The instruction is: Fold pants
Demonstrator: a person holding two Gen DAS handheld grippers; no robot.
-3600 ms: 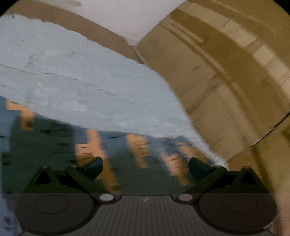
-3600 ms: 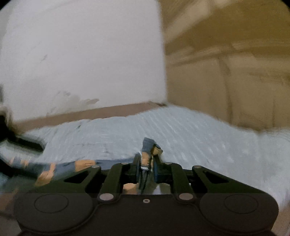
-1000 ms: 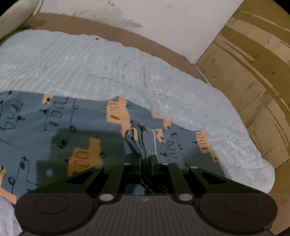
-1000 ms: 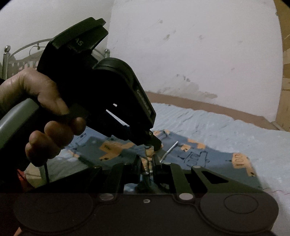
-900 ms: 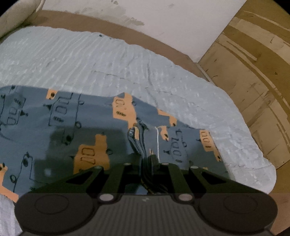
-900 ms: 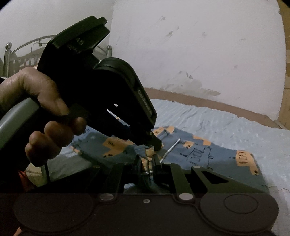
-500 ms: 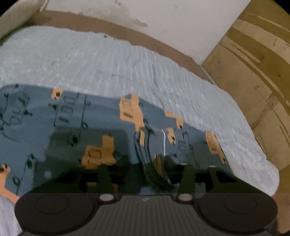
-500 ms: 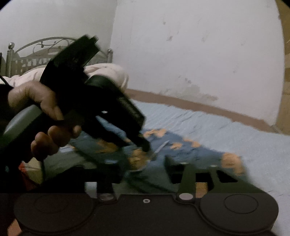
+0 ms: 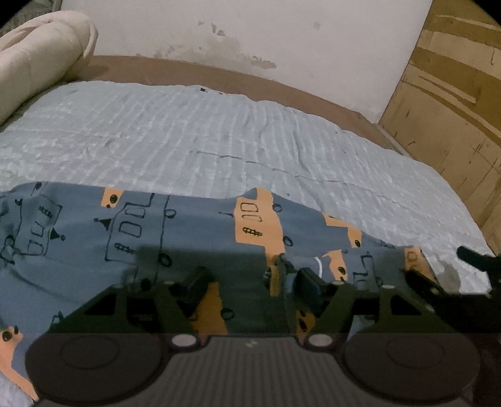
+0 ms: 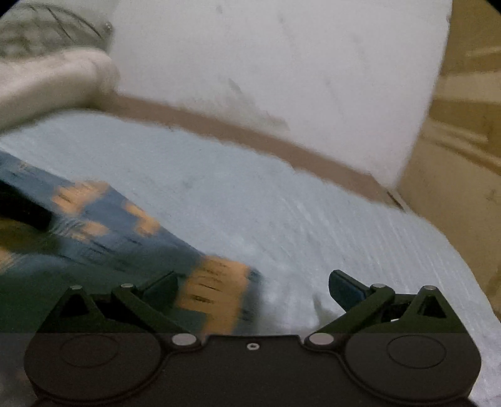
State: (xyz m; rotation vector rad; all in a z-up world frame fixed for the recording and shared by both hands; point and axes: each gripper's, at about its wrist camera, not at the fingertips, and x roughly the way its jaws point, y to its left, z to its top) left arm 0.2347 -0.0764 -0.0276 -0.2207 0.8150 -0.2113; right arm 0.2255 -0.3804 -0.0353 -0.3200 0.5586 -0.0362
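Left wrist view showed the pants (image 9: pixel 194 238) lying folded across the lower frame on the bed (image 9: pixel 250 141); left gripper (image 9: pixel 252 281) and right gripper (image 10: pixel 253 286) both gaped, holding nothing. Further folds probably remained.

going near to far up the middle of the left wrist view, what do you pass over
left tool with its jaws apart → blue and orange printed pants → light blue bedspread → brown bed edge → stained white wall
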